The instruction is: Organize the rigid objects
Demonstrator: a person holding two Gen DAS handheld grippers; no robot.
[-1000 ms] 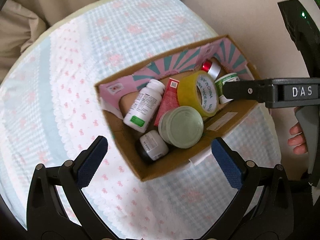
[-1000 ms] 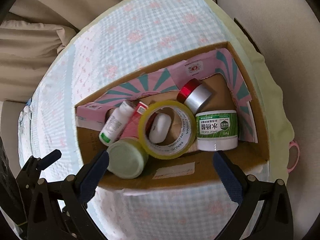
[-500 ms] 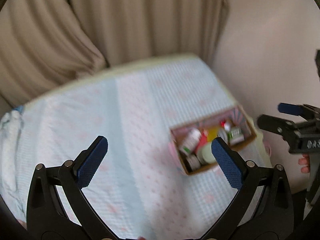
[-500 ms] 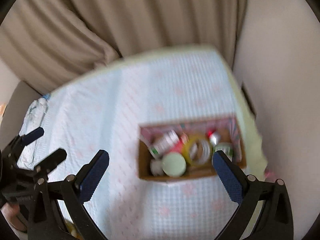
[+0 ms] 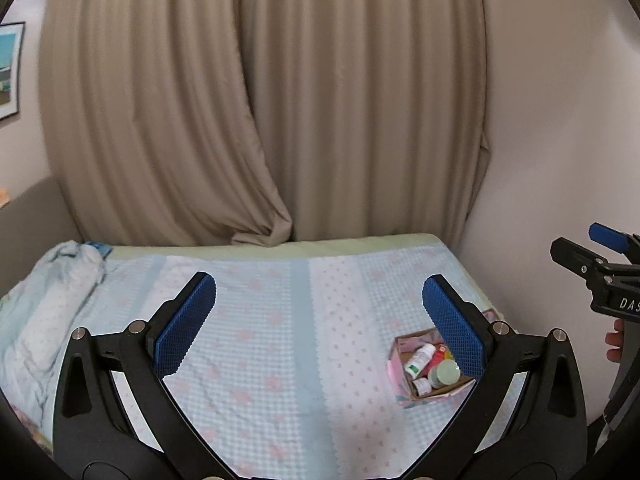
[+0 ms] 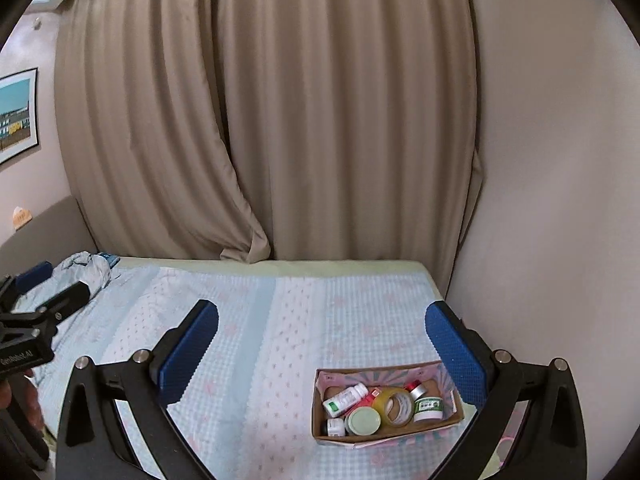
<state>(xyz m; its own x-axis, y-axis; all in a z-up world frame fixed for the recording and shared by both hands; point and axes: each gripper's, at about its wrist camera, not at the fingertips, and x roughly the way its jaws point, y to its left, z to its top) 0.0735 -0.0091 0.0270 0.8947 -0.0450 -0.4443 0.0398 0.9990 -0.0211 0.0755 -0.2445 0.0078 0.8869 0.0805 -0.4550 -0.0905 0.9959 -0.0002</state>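
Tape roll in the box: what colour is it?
Translucent yellow. The tape roll shows best in the right wrist view, inside the box.

One cardboard box sits on the bed — inside it are one roll of yellow tape, one pale green lid, one white bottle, two small white jars — one green-labelled — one red packet and one silver, red-capped cylinder.
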